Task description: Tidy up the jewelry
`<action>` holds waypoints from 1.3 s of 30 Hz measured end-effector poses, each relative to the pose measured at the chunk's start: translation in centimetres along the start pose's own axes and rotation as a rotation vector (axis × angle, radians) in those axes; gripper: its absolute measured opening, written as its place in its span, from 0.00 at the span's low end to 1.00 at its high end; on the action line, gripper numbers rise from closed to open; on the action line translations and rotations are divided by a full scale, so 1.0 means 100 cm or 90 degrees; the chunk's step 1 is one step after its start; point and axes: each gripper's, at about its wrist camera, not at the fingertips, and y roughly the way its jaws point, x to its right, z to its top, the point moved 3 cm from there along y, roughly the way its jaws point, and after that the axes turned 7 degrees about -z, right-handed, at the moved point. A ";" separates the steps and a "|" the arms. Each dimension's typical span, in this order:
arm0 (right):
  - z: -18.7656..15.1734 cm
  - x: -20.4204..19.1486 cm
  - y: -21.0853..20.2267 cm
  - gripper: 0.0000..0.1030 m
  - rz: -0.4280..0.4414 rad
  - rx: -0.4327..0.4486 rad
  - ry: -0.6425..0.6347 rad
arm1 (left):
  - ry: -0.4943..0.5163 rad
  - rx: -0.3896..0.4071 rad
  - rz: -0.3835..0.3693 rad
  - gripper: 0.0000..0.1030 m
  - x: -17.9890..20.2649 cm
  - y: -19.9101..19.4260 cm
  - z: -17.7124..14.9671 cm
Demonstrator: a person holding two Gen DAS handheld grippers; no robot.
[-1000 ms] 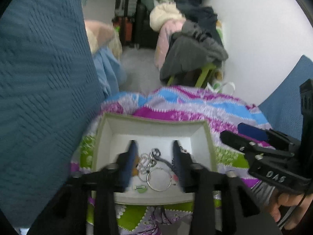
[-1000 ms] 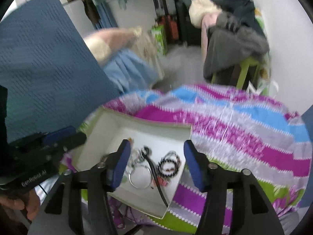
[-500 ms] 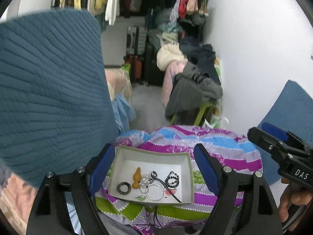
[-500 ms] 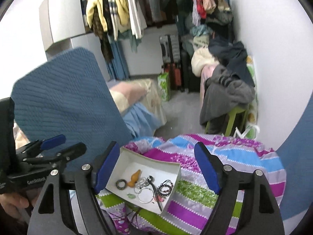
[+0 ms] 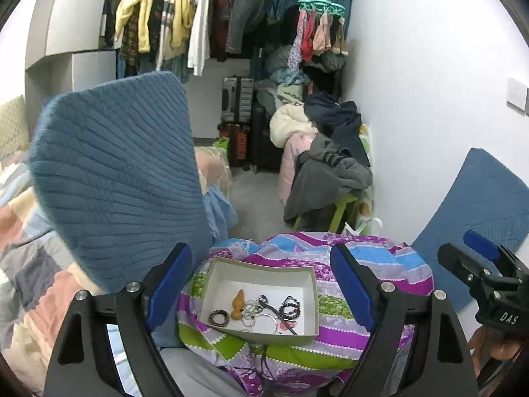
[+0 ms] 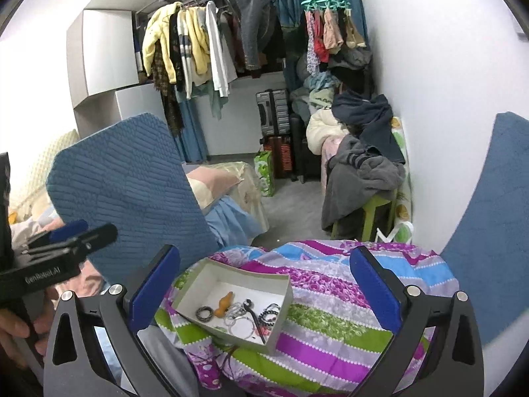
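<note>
Shallow white cardboard box (image 5: pixel 211 284) holding jewelry pile (image 5: pixel 261 311) sitting on striped purple-green blanket (image 5: pixel 380 261). Left gripper (image 5: pixel 261 284), right gripper (image 6: pixel 264 284) both lifting away since second ago, jaws opening wide, empty. Jewelry all boxed; task looking finished.

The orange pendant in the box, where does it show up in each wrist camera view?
Left wrist: the orange pendant lies low and centre, in the left half of the white box.
Right wrist: orange pendant low, left of centre, in the same box, seen at an angle.
Shared landmark: the dark woven ring just left of it.
</note>
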 end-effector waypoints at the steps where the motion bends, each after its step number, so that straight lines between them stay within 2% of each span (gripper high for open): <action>1: -0.004 0.001 -0.007 1.00 -0.002 0.002 0.002 | 0.001 0.002 -0.005 0.83 0.001 -0.004 -0.002; 4: -0.013 0.002 -0.015 1.00 -0.007 0.009 0.010 | 0.005 0.006 -0.002 0.84 0.003 -0.014 -0.011; 11: -0.041 -0.002 -0.022 1.00 -0.021 0.007 0.011 | -0.008 -0.019 0.004 0.84 -0.004 -0.009 -0.038; 19: -0.073 -0.005 -0.006 1.00 -0.054 -0.023 0.021 | -0.017 -0.049 -0.003 0.84 -0.014 0.008 -0.065; 39: -0.121 -0.008 0.028 1.00 -0.063 -0.053 0.019 | -0.020 -0.082 0.014 0.84 -0.035 0.039 -0.104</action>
